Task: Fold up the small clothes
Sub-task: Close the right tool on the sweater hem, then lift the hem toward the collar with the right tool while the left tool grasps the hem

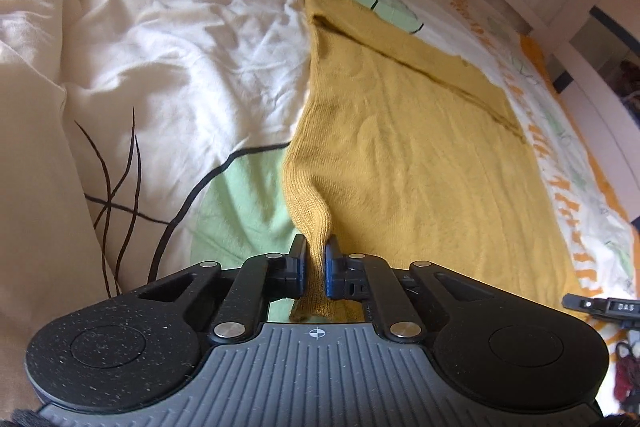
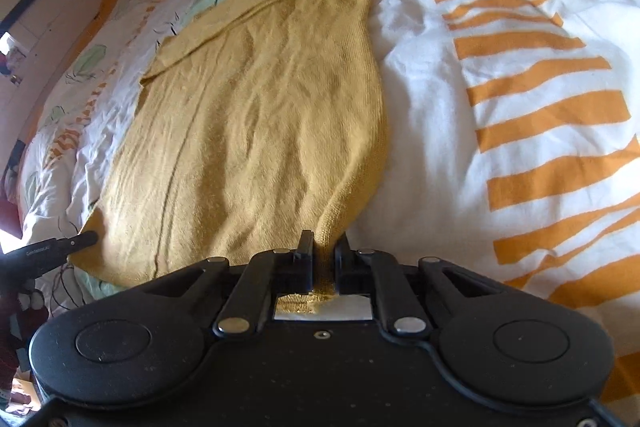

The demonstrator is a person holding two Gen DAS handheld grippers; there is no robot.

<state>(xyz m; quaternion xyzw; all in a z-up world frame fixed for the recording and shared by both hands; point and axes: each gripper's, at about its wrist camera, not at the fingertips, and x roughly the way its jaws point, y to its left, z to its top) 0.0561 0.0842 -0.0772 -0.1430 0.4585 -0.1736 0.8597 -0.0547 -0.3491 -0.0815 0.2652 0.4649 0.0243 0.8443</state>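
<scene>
Lying flat on the bed cover [image 2: 420, 99], the yellow knit garment [image 1: 400, 155] has one fold; left gripper [image 1: 315, 255] and right gripper [image 2: 324, 247] each clamp a near corner.

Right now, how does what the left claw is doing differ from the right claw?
The left claw pinches the near left corner of the mustard knit garment, over a green patch of the bedcover; the right claw pinches the near right corner, over plain white cover. The left claw's pads look blue, the right claw's black. Both are shut on bunched ribbed hem, with the rest of the garment lying flat.
</scene>
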